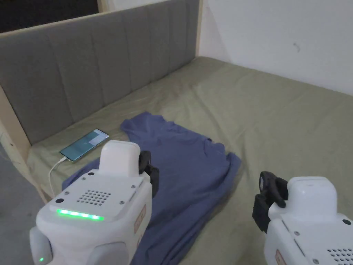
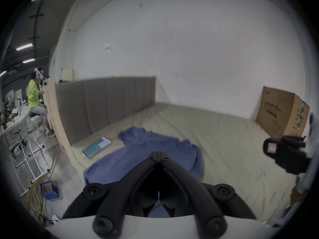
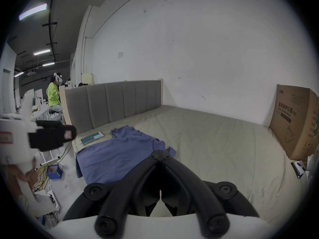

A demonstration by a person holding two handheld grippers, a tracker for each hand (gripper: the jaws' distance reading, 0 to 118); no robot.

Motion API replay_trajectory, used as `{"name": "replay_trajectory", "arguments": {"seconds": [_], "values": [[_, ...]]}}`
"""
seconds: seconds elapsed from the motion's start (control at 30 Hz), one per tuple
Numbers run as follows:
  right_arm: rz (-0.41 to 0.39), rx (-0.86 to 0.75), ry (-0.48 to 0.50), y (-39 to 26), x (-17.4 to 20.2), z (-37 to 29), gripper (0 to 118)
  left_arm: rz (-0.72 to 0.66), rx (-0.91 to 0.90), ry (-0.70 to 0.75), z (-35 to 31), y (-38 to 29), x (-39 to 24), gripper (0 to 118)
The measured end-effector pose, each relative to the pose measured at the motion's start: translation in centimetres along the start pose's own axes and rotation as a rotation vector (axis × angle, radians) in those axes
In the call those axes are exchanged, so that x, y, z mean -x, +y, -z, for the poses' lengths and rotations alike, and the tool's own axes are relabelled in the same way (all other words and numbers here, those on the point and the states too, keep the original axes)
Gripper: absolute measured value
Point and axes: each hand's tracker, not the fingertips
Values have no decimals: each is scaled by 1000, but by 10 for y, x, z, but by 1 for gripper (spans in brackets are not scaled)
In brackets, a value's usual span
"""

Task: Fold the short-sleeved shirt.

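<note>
The blue shirt (image 1: 182, 165) lies spread and rumpled on the bed (image 1: 282, 114), just beside the phone (image 1: 84, 144) near the headboard; no fold looks made, so I judge the whole job is left. Left claw (image 2: 158, 154) hovers over the shirt, right claw (image 3: 160, 152) beside it, both closed tip to tip, holding nothing

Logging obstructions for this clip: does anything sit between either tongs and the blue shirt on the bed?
Nothing visible does. The blue short-sleeved shirt lies spread on the olive bedsheet, with both tongs, left and right, shut above it. The phone lies beside it.
</note>
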Motion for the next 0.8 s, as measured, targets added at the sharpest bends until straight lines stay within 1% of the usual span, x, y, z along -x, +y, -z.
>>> {"name": "replay_trajectory", "arguments": {"seconds": [0.1,0.17,0.2,0.27,0.3,0.33,0.37,0.4,0.47,0.5,0.57,0.6,0.63,0.73,0.77,0.8], "values": [[12,62,-15,-11,-8,20,0,-31,151,-26,67,-25,3,0],[33,105,-20,-19,-16,33,0,-78,225,-30,106,-42,4,0],[42,125,-26,-23,-21,40,0,-106,252,-31,125,-51,6,0],[54,153,-36,-29,-29,50,0,-174,224,-14,145,-64,8,0],[56,171,-49,-32,-33,54,0,-189,228,-21,152,-68,10,20],[60,186,-57,-34,-37,57,0,-204,262,-24,159,-69,10,48],[63,199,-63,-37,-40,59,0,-208,283,-46,162,-70,9,70],[61,217,-74,-39,-44,61,0,-205,295,-49,164,-71,7,84],[56,228,-95,-45,-48,60,0,-178,298,-53,162,-75,1,94],[57,234,-105,-49,-50,59,0,-153,306,-62,162,-76,-3,101],[83,268,-102,-56,-55,61,0,-119,315,-72,162,-81,-10,113],[105,284,-95,-60,-56,61,0,-114,314,-80,162,-83,-13,116],[124,293,-93,-62,-58,61,0,-103,325,-94,165,-83,-17,116],[147,304,-76,-65,-59,60,0,-76,439,-86,184,-88,-24,116],[143,306,-69,-65,-58,60,0,-65,508,-83,193,-88,-25,113],[133,309,-65,-65,-57,60,0,-53,571,-66,202,-90,-25,104]]}}
